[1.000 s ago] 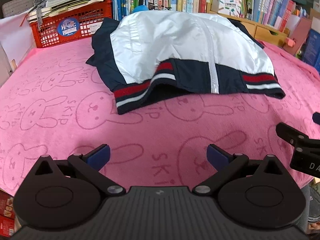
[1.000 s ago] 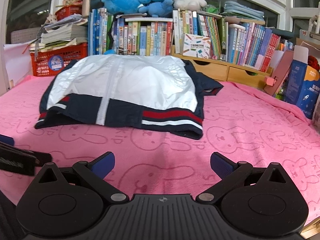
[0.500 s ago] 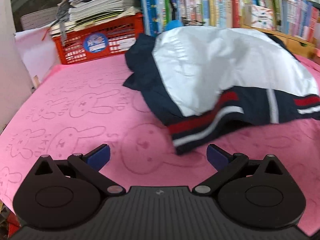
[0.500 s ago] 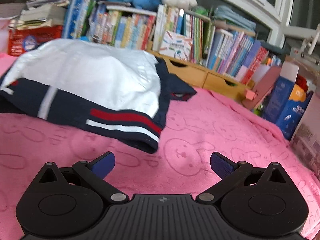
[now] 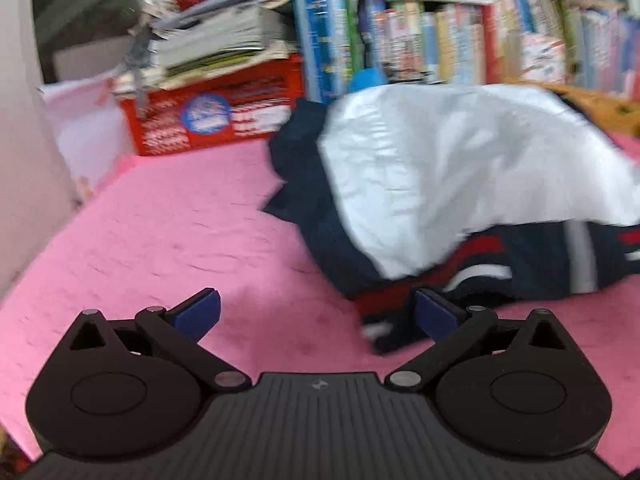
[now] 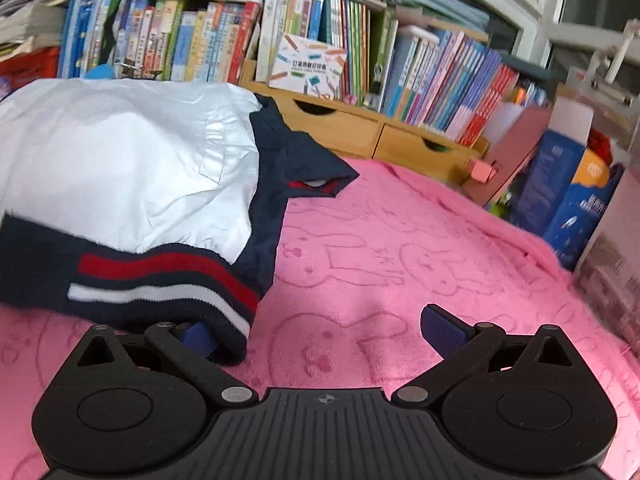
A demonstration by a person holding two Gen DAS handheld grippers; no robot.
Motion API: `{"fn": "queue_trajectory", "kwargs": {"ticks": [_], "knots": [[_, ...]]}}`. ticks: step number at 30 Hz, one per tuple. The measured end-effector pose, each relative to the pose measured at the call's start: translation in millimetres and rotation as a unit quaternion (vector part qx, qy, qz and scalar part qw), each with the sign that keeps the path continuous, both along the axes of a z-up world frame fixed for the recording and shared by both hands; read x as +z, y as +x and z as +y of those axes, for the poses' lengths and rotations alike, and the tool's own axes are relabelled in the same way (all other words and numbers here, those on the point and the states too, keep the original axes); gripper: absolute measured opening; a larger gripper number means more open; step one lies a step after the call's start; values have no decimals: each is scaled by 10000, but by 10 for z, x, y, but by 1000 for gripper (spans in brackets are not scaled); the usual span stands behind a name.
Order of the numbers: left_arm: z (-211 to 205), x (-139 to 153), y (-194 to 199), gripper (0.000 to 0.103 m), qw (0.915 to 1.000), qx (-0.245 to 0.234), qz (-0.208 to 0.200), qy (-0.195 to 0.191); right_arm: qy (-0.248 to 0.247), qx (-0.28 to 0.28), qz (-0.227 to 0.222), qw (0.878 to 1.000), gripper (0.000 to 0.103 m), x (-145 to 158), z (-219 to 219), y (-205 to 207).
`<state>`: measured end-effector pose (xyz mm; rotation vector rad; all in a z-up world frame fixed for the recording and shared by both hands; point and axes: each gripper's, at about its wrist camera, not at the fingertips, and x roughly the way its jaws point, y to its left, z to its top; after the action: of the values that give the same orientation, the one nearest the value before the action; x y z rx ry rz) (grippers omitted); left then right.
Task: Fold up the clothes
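A white and navy jacket [image 5: 440, 184] with a red and white striped hem lies on the pink bunny-print towel [image 5: 168, 240]. My left gripper [image 5: 316, 312] is open at the jacket's near left hem corner; that corner lies against the right finger. In the right wrist view the jacket [image 6: 132, 176] fills the left side. My right gripper [image 6: 316, 330] is open at the near right hem corner, which covers part of its left finger. A navy sleeve cuff [image 6: 320, 176] sticks out to the right.
A red crate [image 5: 216, 116] with stacked papers stands at the back left. A row of books [image 6: 280, 48] on wooden drawers [image 6: 384, 136] lines the back. Blue boxes [image 6: 576, 196] stand at the right edge of the towel [image 6: 420, 264].
Both grippers have moved apart and forward: the left to the jacket's left hem corner, the right to its right hem corner. Both stay open.
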<state>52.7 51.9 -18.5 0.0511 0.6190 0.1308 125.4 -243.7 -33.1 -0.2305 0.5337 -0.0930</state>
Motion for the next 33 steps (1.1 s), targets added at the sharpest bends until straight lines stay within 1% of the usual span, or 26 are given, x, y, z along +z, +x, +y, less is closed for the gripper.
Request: {"fn": "queue_trajectory", "kwargs": {"ticks": [2, 3, 5, 8, 9, 11, 13, 15, 16, 17, 19, 20, 24, 28, 30, 33], "knots": [[-109, -25, -32, 103, 9996, -264, -47, 108, 119, 9, -43, 9999, 103, 38, -10, 34], [-153, -42, -13, 103, 9993, -285, -28, 255, 178, 14, -64, 9998, 103, 58, -15, 51], [-196, -80, 40, 103, 9987, -296, 36, 405, 297, 24, -106, 9995, 103, 96, -25, 85], [-209, -94, 83, 103, 9986, -424, 3, 322, 557, 59, -359, 9978, 103, 262, -95, 74], [-206, -100, 99, 103, 9985, -410, -38, 372, 635, 66, -435, 9970, 103, 322, -129, 73], [-153, -138, 184, 103, 9980, -36, -45, 623, 784, 77, -579, 9952, 103, 439, -201, 75], [-46, -165, 286, 103, 9964, 391, -32, 753, 895, 42, -689, 9936, 103, 543, -282, 73], [71, -124, 285, 103, 9959, 666, -159, 583, 945, 126, -715, 9929, 103, 598, -345, 54], [120, -88, 269, 103, 9956, 769, -211, 497, 866, 126, -706, 9937, 103, 608, -357, 29], [155, -35, 230, 103, 9944, 880, -309, 489, 708, 64, -720, 9949, 103, 607, -354, -10], [211, 108, 109, 103, 9932, 929, -525, 456, 434, -8, -806, 9958, 103, 593, -347, -149], [243, 187, 25, 103, 9931, 880, -654, 417, 339, 1, -845, 9958, 103, 595, -362, -237], [288, 476, -425, 103, 9920, 499, -1025, 547, 48, 168, -1068, 9941, 103, 684, -436, -732], [322, 690, -1023, 103, 9895, 20, -1125, 904, -228, 463, -1133, 9922, 103, 812, -514, -1343], [370, 795, -1365, 103, 9888, -173, -1145, 938, -306, 620, -1123, 9913, 103, 877, -570, -1665], [365, 894, -1766, 103, 9887, -383, -1111, 936, -385, 716, -1173, 9898, 103, 984, -638, -2167]]}}
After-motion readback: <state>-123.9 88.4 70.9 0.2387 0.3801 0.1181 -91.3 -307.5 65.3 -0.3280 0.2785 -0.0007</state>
